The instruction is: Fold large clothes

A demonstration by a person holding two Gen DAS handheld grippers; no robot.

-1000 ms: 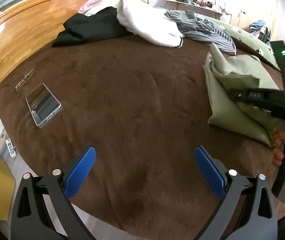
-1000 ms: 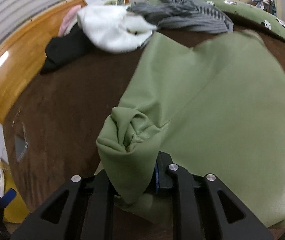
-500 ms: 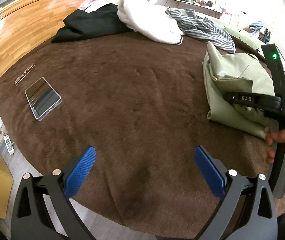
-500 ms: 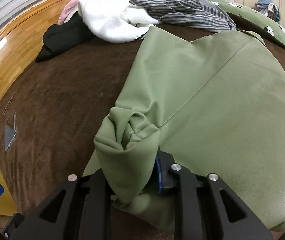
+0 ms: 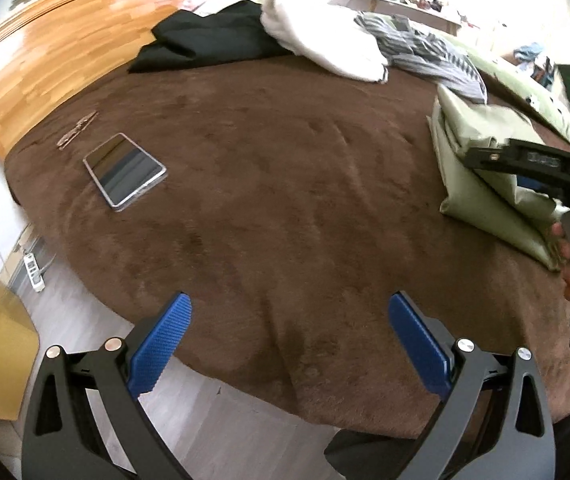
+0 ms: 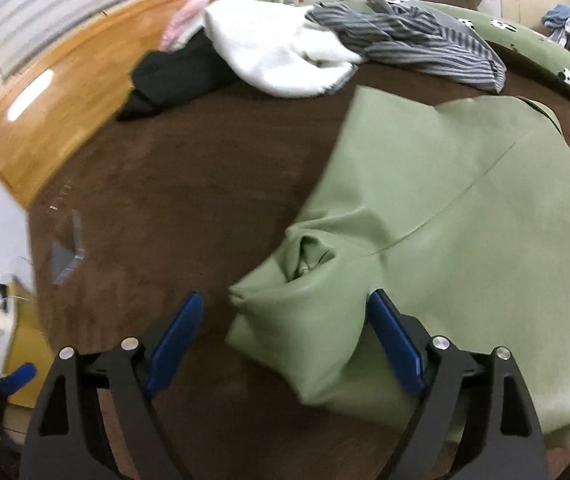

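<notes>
Green garment [image 6: 465, 216] lies folded on the bed [image 6: 205, 184], bunched corner between the just-released right tool [image 6: 285, 336] jaws; left tool [image 5: 289, 344] spread, empty; black [image 6: 173, 76], white [image 6: 273, 56], striped [image 6: 413, 44] clothes look unfolded.

Sage-green garment [image 6: 465, 240], smooth fabric, folded flat on brown bedspread [image 6: 205, 200], bunched corner nearest camera

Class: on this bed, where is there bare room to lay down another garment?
Free: the brown blanket between the phone and the green garment. Crowded: by the headboard, with black, white and striped clothes.
</notes>
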